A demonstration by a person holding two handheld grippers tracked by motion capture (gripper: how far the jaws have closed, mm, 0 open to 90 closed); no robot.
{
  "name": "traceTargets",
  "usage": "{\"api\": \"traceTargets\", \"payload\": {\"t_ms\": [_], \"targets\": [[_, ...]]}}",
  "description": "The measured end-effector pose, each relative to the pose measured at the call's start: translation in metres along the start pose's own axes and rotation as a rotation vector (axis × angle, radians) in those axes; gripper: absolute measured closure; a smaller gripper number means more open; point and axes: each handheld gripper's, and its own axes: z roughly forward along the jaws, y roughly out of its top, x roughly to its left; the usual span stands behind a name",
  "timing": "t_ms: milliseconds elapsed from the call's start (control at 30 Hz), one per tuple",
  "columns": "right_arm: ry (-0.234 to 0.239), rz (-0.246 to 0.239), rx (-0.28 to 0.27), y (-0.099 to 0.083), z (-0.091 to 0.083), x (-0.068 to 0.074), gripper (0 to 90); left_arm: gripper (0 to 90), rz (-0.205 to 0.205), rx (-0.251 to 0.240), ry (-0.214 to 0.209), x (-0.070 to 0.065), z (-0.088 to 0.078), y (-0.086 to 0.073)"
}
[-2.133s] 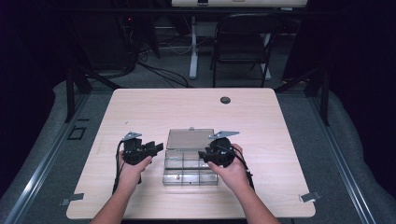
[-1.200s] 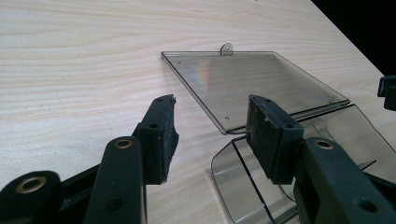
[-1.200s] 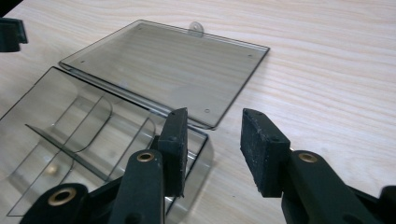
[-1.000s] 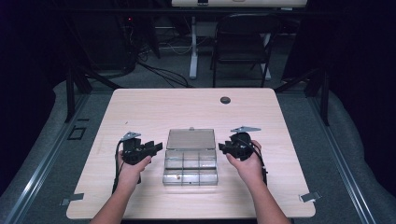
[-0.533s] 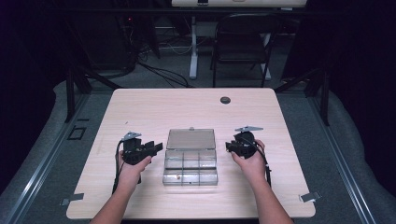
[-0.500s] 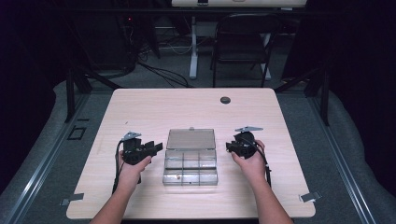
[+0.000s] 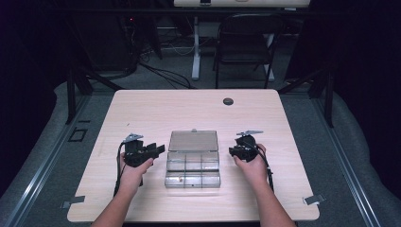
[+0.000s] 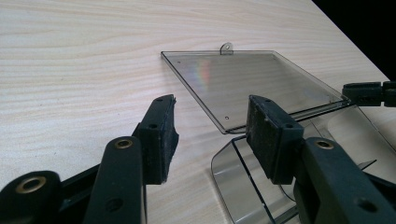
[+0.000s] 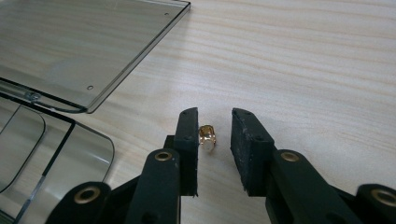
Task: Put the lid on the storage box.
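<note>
Right gripper [image 9: 212,140], jaws just closing but not yet pinching the small gold ring [image 9: 207,136] on the table [image 9: 303,70] beside the clear box [image 7: 193,163], may flick it away; left gripper [image 8: 210,135] spread, empty.

Each hand holds a black gripper, the left gripper [image 7: 150,150] and the right gripper [image 7: 236,150], with two flat black jaws, gold rings round the screw holes, a grey three-cornered plate at 12 o'clock and a black cable trailing toward 6 o'clock along bare forearms.
</note>
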Motion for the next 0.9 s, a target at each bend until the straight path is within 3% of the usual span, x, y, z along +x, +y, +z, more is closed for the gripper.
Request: {"api": "traceTargets", "payload": {"t_ms": [900], "targets": [[0.011, 0.012, 0.034, -0.0013, 0.0087, 0.0, 85.2, 52.0, -0.001, -0.004, 0.004, 0.0, 0.0009, -0.0003]]}}
